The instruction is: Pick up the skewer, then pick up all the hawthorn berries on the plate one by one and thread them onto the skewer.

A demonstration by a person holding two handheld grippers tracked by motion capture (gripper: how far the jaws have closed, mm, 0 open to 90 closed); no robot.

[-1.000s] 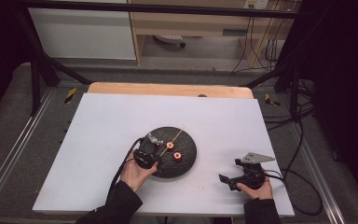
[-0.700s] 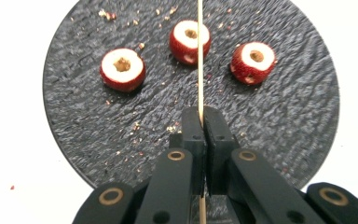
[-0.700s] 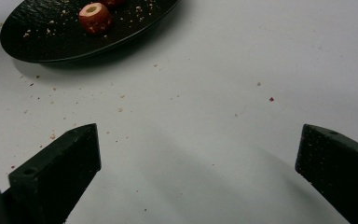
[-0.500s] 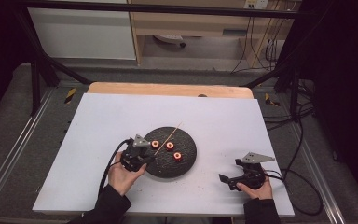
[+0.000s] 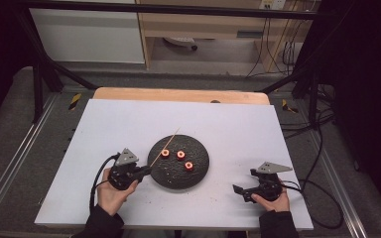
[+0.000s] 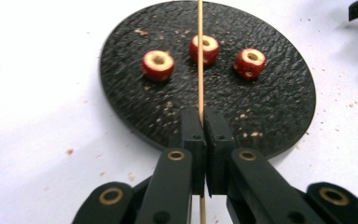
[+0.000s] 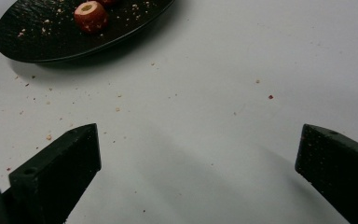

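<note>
The left hand-held gripper (image 6: 200, 126) is clamped near the butt of a thin wooden skewer (image 6: 200, 56), light, stiff but snappable, while the right hand-held gripper (image 7: 196, 172) gapes empty.

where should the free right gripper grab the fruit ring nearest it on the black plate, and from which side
Grip the nearest ring across its red outer skin, coming straight down from above. It lies flat, hole up, on the plate, so its round sides are free. The right gripper is open; the skewer stays in the left gripper.
</note>
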